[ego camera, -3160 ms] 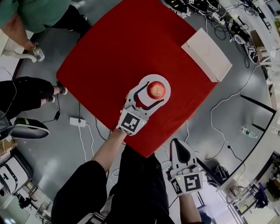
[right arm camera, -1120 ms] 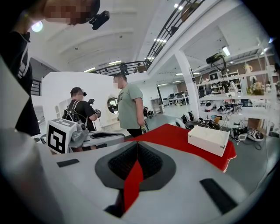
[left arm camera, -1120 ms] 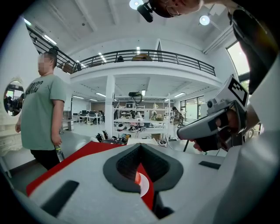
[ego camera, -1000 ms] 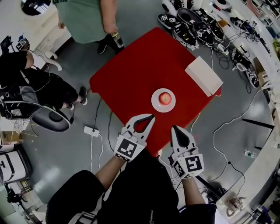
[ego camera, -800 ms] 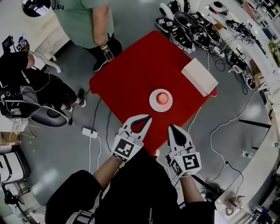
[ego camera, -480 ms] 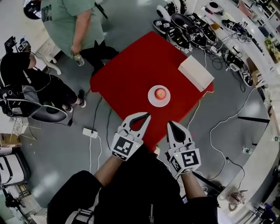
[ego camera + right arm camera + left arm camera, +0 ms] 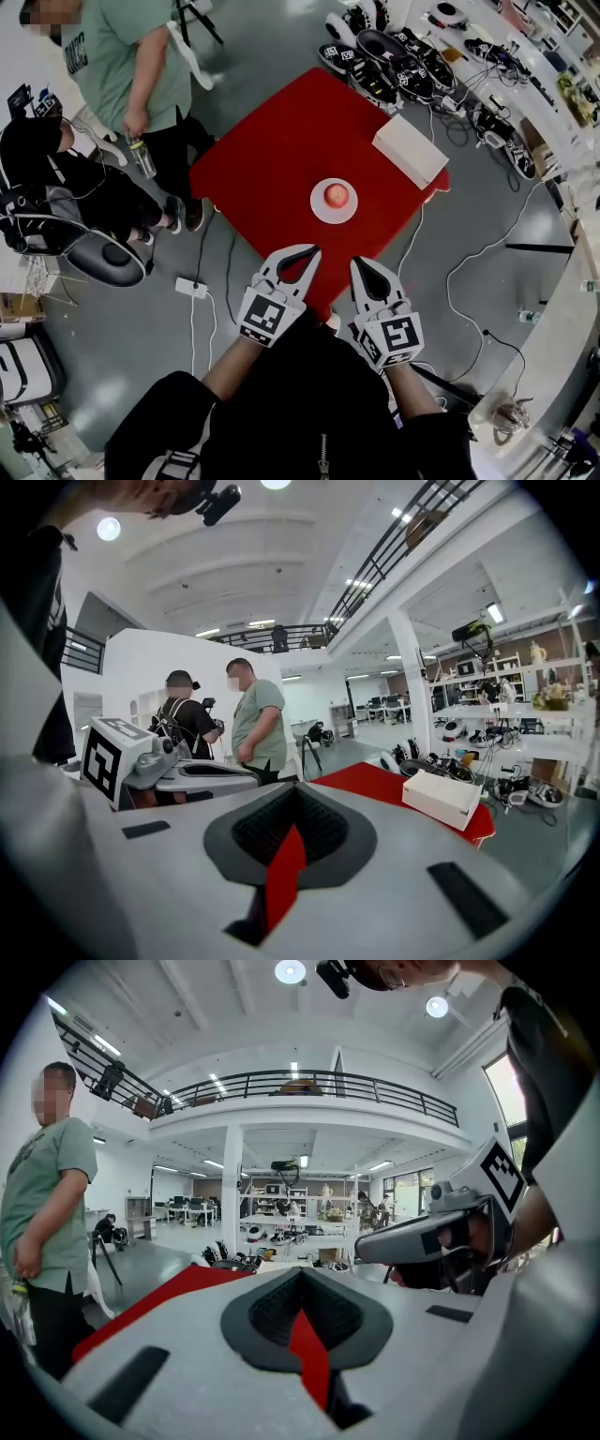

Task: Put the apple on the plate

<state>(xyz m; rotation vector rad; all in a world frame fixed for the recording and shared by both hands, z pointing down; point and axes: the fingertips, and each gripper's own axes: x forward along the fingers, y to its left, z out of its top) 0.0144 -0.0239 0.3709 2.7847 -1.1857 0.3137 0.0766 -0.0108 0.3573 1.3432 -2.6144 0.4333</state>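
Head view: the round red apple [image 7: 336, 195] sits on a small white round plate [image 7: 317, 207] on the red square worktop [image 7: 272, 150]. A white flat box [image 7: 411, 150] lies at two o'clock. The left gripper [image 7: 313, 249] and right gripper [image 7: 356, 263] hover at six o'clock, apart from the plate.

Left gripper view: jaws together, nothing between them.

Right gripper view: jaws together, nothing between them.

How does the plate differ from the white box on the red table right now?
The plate is round and flat; the white box is rectangular and taller. The plate holds the apple; the box's top is bare. Both are white and rest on the red table.
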